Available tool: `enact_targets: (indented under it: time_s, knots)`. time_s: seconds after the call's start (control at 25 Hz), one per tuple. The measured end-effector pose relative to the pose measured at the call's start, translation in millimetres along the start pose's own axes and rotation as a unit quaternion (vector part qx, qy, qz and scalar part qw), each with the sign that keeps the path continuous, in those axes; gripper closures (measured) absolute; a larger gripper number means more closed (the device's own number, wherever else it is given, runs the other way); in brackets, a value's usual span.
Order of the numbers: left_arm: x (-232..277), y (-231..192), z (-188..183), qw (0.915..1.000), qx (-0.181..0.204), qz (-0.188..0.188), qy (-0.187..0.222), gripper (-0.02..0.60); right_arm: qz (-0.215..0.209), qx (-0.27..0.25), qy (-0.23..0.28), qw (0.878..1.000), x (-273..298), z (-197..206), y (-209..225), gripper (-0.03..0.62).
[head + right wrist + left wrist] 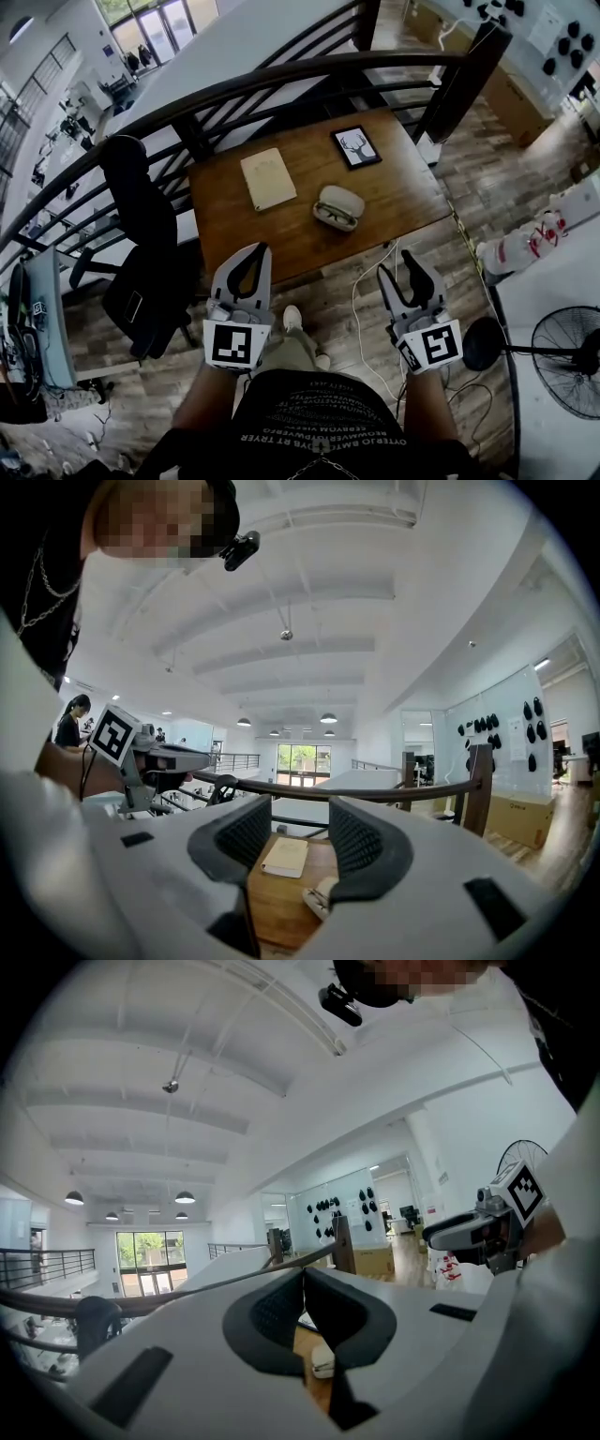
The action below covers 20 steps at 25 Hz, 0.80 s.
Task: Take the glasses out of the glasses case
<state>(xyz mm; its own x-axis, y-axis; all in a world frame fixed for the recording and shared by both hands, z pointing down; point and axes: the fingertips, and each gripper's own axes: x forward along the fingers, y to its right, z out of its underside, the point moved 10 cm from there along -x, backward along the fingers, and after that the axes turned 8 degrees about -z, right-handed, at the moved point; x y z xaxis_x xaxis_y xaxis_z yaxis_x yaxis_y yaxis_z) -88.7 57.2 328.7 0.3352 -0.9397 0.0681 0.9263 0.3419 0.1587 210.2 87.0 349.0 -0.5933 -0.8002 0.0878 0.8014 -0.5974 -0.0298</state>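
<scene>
Glasses case [341, 198] lies open near the middle of the wooden table [394, 192], with the dark-framed glasses [335, 217] resting inside its near half. A cream booklet [268, 178] lies flat on the table to the left of the case, apart from it. A dark-framed panel showing a deer drawing [355, 146] lies beyond the case toward the far edge. Both grippers are held in front of the person, short of the table's near edge and well apart from the case. The left gripper [262, 249] has its jaw tips pressed together, leaving only an oval gap behind them, and nothing is clamped between them; its own view shows the closed tips [303, 1274] with a part of the case [322, 1359] visible below them on the table. The right gripper [398, 266] has its jaws spread apart and empty; in the right gripper view [300, 819] the booklet [285, 856] appears through the gap, and the case [317, 898] shows partly behind the right-hand jaw. A black office chair [141, 234] stands at the table's left side. A curved dark railing [281, 80] runs behind the table. A floor fan [570, 361] stands on the right.
</scene>
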Motion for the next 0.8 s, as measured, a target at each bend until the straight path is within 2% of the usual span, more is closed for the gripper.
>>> enact_targets:
  time_s: [0.36, 0.8]
  knots:
    - [51, -32, -1, 1.0, -0.003, 0.007, 0.001, 0.552, 0.006, -0.004, -0.003, 1.0, 52, -9, 22, 0.414]
    - [115, -70, -3, 0.9993, -0.003, 0.036, 0.009, 0.552, 0.028, -0.006, -0.008, 1.0, 109, -17, 40, 0.414]
